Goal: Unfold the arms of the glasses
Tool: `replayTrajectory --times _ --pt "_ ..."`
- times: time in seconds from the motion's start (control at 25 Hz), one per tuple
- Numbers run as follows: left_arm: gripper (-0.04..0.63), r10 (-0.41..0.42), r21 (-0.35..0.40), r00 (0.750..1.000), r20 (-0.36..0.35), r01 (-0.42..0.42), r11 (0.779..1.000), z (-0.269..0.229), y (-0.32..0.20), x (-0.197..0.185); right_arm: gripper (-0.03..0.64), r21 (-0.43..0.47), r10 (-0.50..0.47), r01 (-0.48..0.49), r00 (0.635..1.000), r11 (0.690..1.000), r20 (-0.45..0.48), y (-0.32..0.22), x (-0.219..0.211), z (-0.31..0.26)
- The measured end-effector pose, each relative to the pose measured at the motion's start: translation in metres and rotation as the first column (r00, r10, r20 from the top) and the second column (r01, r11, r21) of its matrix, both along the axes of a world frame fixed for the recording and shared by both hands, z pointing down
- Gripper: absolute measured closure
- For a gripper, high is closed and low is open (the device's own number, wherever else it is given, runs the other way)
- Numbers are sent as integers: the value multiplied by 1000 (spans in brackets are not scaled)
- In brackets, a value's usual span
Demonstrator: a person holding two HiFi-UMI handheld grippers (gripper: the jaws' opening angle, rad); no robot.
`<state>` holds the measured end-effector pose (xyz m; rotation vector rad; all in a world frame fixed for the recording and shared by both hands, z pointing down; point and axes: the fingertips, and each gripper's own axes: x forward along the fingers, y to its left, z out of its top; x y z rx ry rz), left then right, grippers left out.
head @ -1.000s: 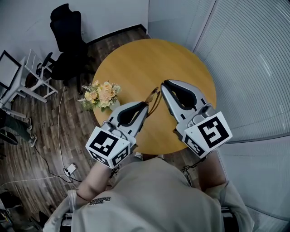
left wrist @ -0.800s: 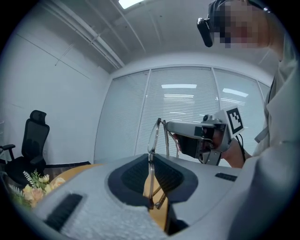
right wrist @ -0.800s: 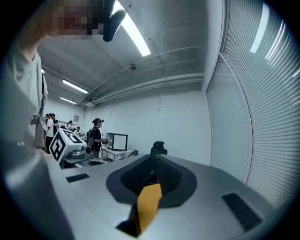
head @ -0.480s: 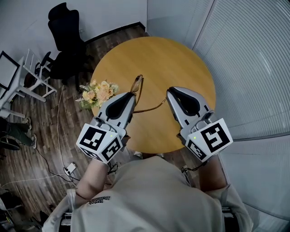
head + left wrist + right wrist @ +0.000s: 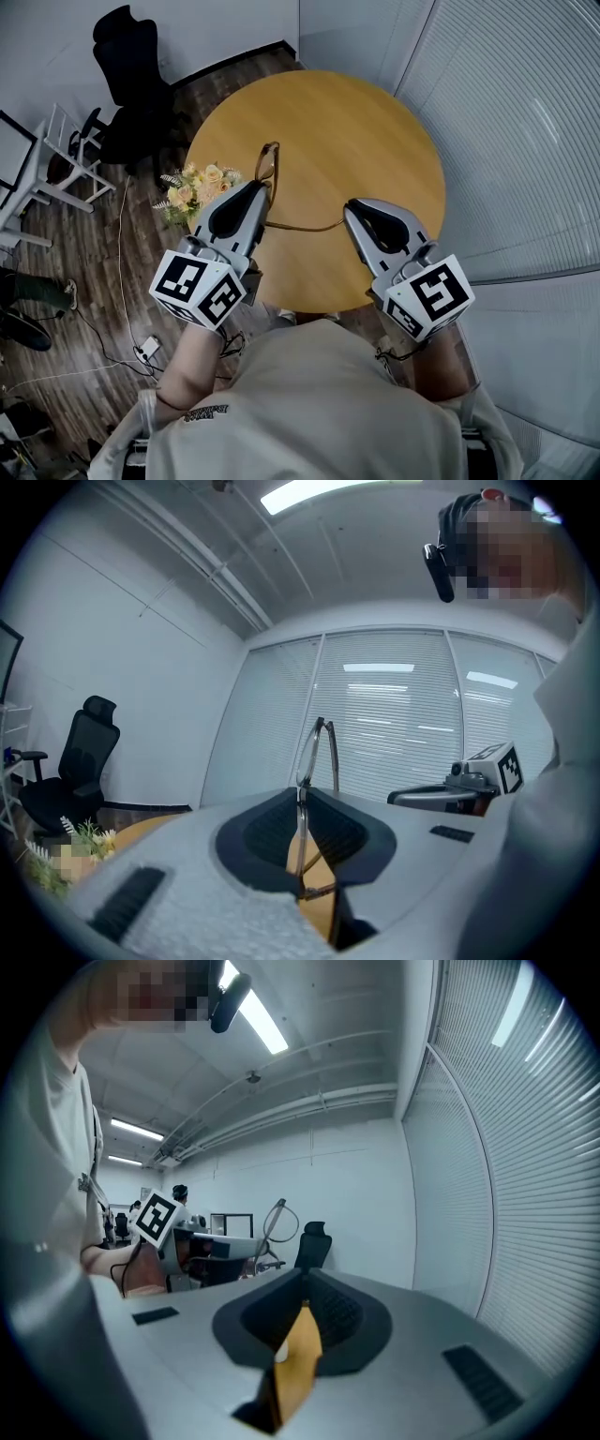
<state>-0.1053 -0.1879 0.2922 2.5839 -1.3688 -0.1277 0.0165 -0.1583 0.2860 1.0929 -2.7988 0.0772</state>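
Your left tongs (image 5: 263, 188) clamp the glasses (image 5: 268, 161) by the frame; your right tongs (image 5: 347, 213) pinch the outstretched arm's tip.

Round wooden table (image 5: 356, 131)
A flower bouquet (image 5: 202, 192) stands at the table's left rim, on my left-tool side.

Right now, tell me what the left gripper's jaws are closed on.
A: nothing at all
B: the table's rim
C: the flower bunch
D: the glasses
D: in the left gripper view the left gripper has its jaws pinched on the frame of the glasses, whose lens rim stands up past the jaw tips.
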Motion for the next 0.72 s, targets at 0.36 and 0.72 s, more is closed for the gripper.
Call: replayTrajectory --times 0.36,0.72 --pt "548 -1 -15 998 -68 0 1000 -1 -3 -4 580 -36 -41 38 995 999 -93 16 -7 31" --pt "548 30 -22 999 -33 -31 999 10 6 2 578 -52 -120 115 987 992 -105 36 -13 47"
